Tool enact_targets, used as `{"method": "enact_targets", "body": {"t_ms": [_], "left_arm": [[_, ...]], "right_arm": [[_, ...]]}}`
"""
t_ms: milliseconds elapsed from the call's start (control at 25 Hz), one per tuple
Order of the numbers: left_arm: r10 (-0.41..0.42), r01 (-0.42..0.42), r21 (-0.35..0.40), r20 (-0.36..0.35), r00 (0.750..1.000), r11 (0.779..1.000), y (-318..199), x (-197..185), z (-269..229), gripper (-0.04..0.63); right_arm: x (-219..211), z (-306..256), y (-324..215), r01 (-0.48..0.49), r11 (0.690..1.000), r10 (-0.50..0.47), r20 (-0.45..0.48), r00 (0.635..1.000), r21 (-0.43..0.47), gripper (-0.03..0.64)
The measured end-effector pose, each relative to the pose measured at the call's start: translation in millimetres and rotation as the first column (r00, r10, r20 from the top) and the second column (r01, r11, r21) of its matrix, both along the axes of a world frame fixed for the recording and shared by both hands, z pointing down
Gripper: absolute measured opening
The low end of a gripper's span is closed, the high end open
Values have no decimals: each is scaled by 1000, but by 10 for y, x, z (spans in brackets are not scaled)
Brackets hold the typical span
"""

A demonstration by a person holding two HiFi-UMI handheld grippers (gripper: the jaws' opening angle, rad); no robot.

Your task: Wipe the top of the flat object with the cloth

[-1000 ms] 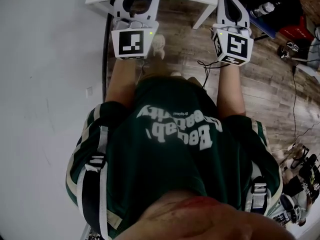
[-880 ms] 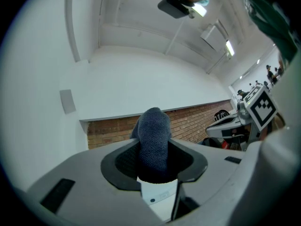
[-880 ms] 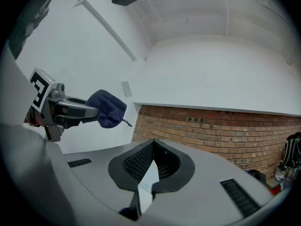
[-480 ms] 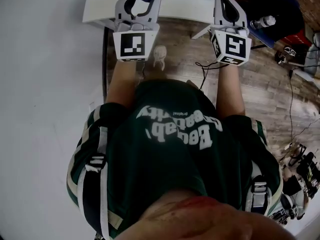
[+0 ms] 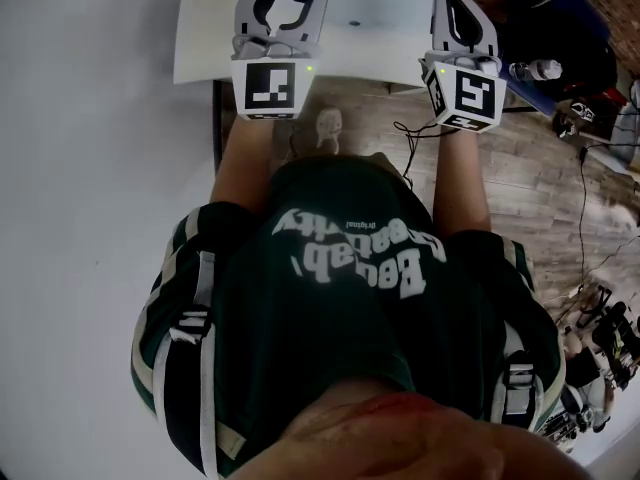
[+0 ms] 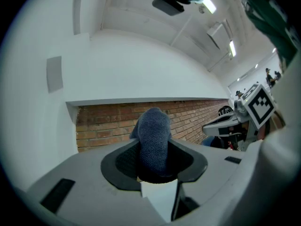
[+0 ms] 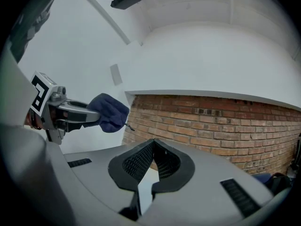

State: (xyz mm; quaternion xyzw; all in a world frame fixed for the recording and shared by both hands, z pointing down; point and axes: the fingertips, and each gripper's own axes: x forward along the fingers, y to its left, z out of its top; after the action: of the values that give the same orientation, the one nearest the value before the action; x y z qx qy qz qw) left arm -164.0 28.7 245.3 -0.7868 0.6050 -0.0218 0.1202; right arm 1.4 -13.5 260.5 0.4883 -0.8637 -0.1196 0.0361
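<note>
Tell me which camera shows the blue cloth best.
The left gripper view: the cloth sits centred, pinched in the left tongs. The right gripper view shows it small, from the side; the head view, only a blue scrap at the top edge.

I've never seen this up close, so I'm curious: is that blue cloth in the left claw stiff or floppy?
Probably soft and floppy: the cloth bunches into a rounded wad where the left claw pinches it. Its fuzzy weave likely grips rather than slips. It seems light, since the wad isn't drooping.
</note>
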Motion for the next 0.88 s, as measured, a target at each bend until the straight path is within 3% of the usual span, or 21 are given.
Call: {"method": "enact_targets", "body": {"t_ms": [240, 440, 680, 880], "left_arm": [[39, -39, 3, 0, 999, 999, -561, -262, 75, 149], [71, -70, -16, 6, 997, 997, -1106, -199, 163, 149], [88, -88, -18, 1, 996, 996, -1055, -372, 207, 149], [91, -91, -18, -9, 996, 996, -1262, -253, 281, 149]], "right_arm": [[-320, 134, -494, -20, 1000, 20, -1, 1000, -14, -5], [-248, 199, -1005, -51, 998, 51, 5, 999, -25, -5], [-417, 223, -961, -69, 997, 69, -3, 998, -29, -5], [-301, 295, -1143, -67, 997, 66, -21, 998, -32, -5]]}}
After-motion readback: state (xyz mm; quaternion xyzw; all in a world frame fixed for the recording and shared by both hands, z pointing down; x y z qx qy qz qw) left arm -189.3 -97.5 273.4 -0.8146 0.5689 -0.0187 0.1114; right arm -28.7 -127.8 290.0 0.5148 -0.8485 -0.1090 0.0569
